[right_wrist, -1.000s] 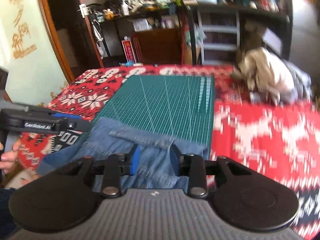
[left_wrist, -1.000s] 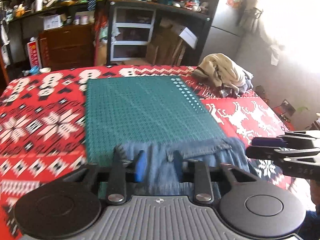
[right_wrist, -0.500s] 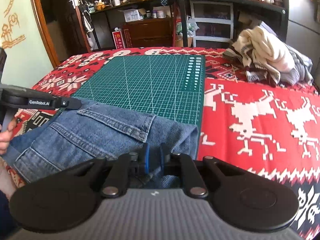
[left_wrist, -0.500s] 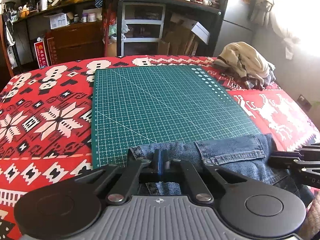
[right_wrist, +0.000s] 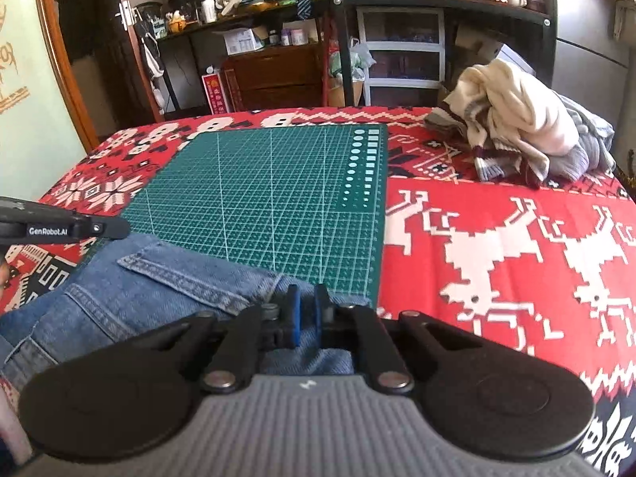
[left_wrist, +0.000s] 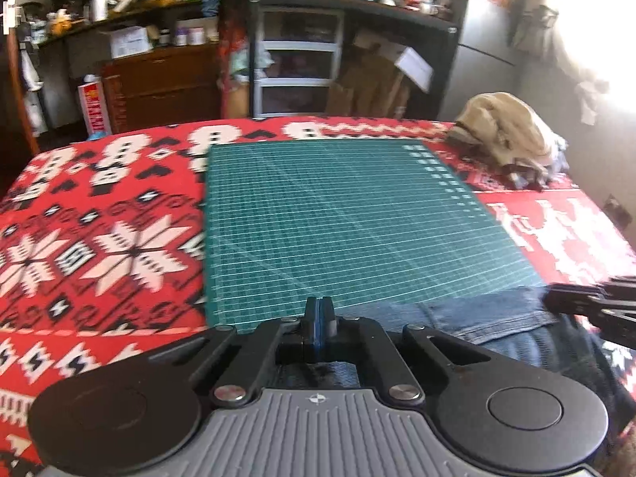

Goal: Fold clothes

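**Denim clamped at the near edge of the mat**

Left wrist view: the left gripper (left_wrist: 318,310) is seen with its blue pads pressed together; half a second earlier denim was visible between them, whereas now the cloth at the pads is hidden by the gripper body, so a grip on it cannot be confirmed. The jeans (left_wrist: 493,314) have dropped lower in the frame, and more of the green cutting mat (left_wrist: 349,218) is exposed. The frame is blurred by motion.

Right wrist view: the right gripper (right_wrist: 306,306) is closed on a bunched edge of the jeans (right_wrist: 159,290), a narrow gap being left between the pads. The garment has been drawn toward the near edge, judged as repositioning before a fold. Its lower part is cut off. A pile of clothes (right_wrist: 520,127) lies well apart on the blanket (right_wrist: 497,238).
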Available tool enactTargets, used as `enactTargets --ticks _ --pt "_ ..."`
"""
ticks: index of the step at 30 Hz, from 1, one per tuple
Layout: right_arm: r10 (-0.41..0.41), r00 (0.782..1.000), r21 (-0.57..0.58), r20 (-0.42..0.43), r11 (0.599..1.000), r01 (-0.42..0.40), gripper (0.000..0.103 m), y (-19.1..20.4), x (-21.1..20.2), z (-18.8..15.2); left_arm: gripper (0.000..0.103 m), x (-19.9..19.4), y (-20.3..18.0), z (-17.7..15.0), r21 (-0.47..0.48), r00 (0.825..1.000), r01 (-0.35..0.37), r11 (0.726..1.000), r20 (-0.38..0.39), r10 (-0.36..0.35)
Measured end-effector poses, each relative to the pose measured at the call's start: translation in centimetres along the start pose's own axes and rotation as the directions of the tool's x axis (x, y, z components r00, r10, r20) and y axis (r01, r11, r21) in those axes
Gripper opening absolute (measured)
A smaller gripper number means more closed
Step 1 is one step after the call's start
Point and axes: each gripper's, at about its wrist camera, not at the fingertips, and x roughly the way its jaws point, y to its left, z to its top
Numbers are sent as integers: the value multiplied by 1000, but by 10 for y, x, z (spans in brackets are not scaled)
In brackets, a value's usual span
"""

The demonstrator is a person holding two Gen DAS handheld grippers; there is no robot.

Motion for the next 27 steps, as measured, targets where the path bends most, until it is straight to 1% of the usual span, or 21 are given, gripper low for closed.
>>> enactTargets --ticks 1,2,4,6,10,11,13,14,15,16,17,18,19,20,21,23,25,26,27 --pt "-3 1000 8 -2 1000 3 5 -2 -1 -1 2 4 1 -3 11 997 -68 998 -31 68" --pt "-6 1000 17 -5 1000 6 5 -4 -3 -2 2 7 4 -5 10 993 -110 994 -50 110" --pt "-12 1000 36 -12 999 13 5 -8 -6 -4 2 4 17 -11 -54 997 -72 996 -32 70" --pt "-18 1000 55 -18 998 19 6 -12 -10 -6 2 3 27 -9 -112 998 -37 993 -55 31" --pt "-30 999 93 -31 995 32 8 -21 -17 -11 2 -9 34 -2 -142 1000 -12 990 -27 8" --pt "-32 999 103 -34 994 36 8 -23 -19 -12 3 -13 35 0 -159 1000 11 987 -13 -13" --pt "-19 1000 109 7 994 18 9 -27 -29 -9 6 -18 39 5 -205 997 76 976 9 -76" --pt "-23 999 125 26 992 20 10 -30 -33 -6 9 -19 41 8 -231 994 109 967 16 -108" --pt "-26 999 154 32 988 21 10 -36 -34 -2 17 -18 44 9 -266 990 140 954 14 -142" --pt "-18 999 197 28 980 12 10 -43 -32 1 27 -15 48 10 -303 985 167 938 13 -171" --pt "-8 1000 243 22 970 2 12 -52 -30 4 30 -11 51 11 -335 982 180 925 11 -187" --pt "16 1000 290 11 957 -18 16 -60 -25 6 32 -6 53 11 -357 981 183 916 3 -195" --pt "44 999 338 -1 940 -41 29 -68 -20 9 33 -1 55 11 -376 979 183 908 -13 -203" --pt "85 996 386 -6 919 -76 32 -75 -15 10 33 4 55 11 -388 977 182 903 -29 -210" --pt "114 994 417 -2 903 -103 32 -80 -10 12 34 8 53 11 -386 976 179 905 -45 -213" --pt "129 991 424 -24 899 -107 32 -80 1 15 34 15 50 11 -383 973 176 907 -73 -220" --pt "141 988 420 -55 901 -105 32 -78 13 18 36 17 48 8 -384 970 189 904 -70 -233" --pt "149 986 413 -75 904 -105 29 -75 19 18 35 18 47 7 -381 970 192 904 -67 -234" --pt "140 987 400 -74 911 -99 24 -72 22 18 31 17 46 5 -373 972 191 908 -57 -228"
